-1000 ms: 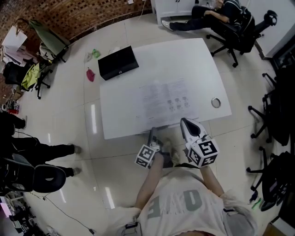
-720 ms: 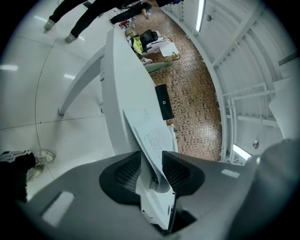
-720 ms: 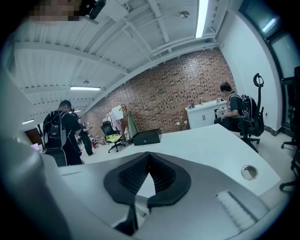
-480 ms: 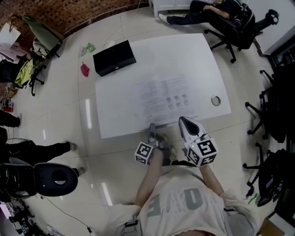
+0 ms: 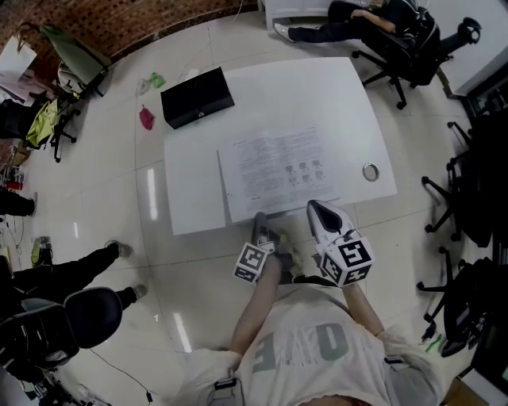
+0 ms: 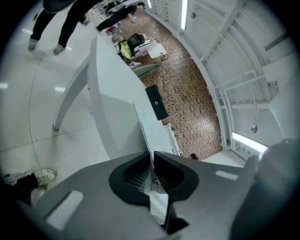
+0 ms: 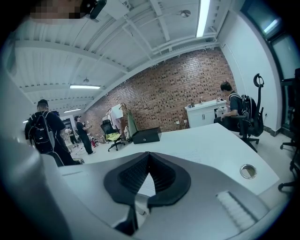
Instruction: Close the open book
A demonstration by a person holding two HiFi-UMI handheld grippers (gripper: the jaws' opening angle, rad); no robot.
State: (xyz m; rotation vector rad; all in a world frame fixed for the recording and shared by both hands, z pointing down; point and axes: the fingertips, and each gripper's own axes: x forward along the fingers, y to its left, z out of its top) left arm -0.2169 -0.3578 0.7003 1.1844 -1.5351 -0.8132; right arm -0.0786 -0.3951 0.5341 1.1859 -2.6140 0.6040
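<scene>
The open book (image 5: 274, 170) lies flat on the white table (image 5: 341, 95), printed pages up, reaching the table's near edge. My left gripper (image 5: 259, 219) is at the book's near edge. In the left gripper view my left gripper (image 6: 152, 157) is turned on its side; its jaws have just been closing and now pinch the thin white edge of the book (image 6: 149, 133). My right gripper (image 5: 314, 208) hovers beside it, to the right, over the near edge. In the right gripper view my right gripper (image 7: 149, 153) has its tips together with nothing between them.
A black box (image 5: 197, 97) sits at the table's far left corner, and a metal ring (image 5: 371, 172) is set into the table at the right. Office chairs (image 5: 464, 198) stand to the right. A person (image 5: 373, 20) sits beyond the table; others stand at the left.
Both grippers have stayed at the table's near edge. The book's left and near outline now shows dark and sharp. The people at the left have shifted.
</scene>
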